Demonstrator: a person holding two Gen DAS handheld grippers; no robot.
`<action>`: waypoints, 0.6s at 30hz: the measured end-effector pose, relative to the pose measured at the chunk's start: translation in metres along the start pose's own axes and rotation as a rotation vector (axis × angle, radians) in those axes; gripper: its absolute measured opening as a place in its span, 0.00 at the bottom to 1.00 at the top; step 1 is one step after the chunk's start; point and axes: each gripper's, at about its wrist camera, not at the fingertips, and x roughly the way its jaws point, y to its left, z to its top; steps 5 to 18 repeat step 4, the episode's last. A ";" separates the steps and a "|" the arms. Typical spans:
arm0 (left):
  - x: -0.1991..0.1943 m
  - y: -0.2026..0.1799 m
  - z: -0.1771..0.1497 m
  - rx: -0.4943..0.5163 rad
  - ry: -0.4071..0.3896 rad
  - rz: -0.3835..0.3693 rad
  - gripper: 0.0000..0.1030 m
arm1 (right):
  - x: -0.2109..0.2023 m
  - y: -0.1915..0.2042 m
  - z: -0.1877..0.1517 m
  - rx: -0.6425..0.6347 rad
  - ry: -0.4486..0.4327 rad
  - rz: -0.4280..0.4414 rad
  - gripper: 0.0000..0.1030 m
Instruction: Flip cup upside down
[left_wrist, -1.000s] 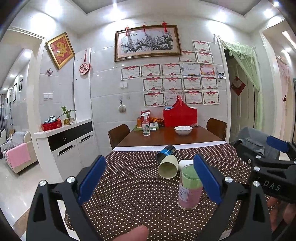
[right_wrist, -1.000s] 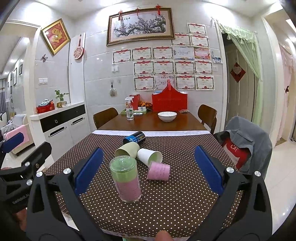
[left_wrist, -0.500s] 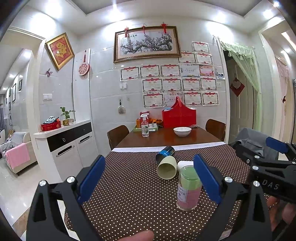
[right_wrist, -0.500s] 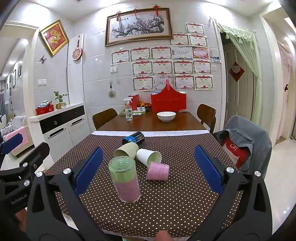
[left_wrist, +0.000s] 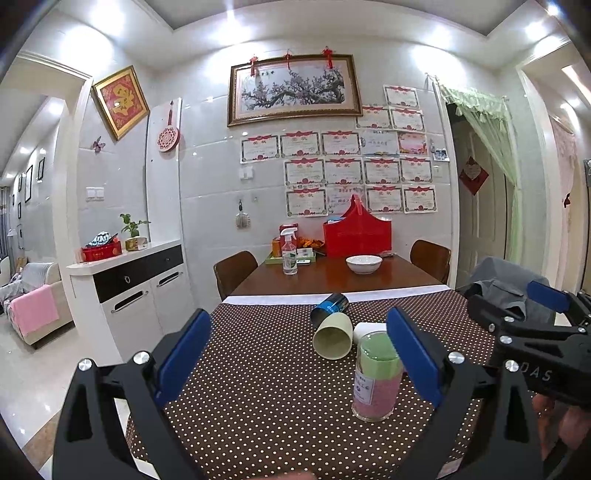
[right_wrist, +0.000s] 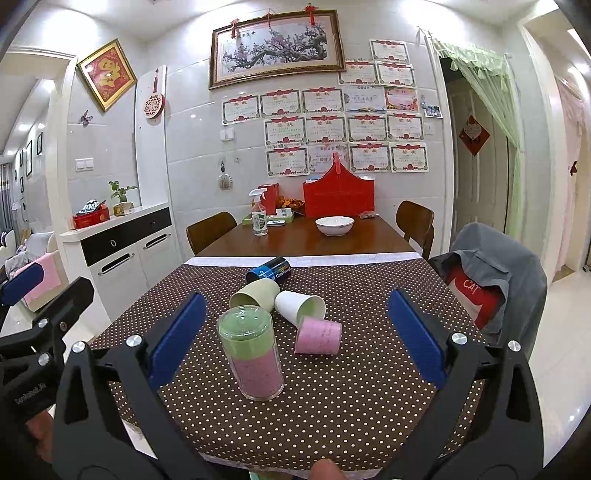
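The cup (right_wrist: 255, 360) stands upright on the dotted cloth (right_wrist: 369, 406), other cups (right_wrist: 291, 306) lying toward 12 o'clock, and either gaping, empty gripper (right_wrist: 295, 339) should probably clamp it mid-wall, lift, then invert it.

A clear tumbler (right_wrist: 253, 356), green above and pink below, is stood on the dotted cloth, apparently rim down.
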 end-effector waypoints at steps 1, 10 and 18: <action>0.000 0.000 0.000 -0.002 0.002 0.000 0.92 | 0.000 0.000 0.000 0.000 0.001 0.000 0.94; 0.000 0.000 0.001 0.007 -0.004 0.014 0.92 | 0.001 0.000 0.000 0.001 -0.002 0.002 0.94; 0.000 0.000 0.001 0.007 -0.004 0.014 0.92 | 0.001 0.000 0.000 0.001 -0.002 0.002 0.94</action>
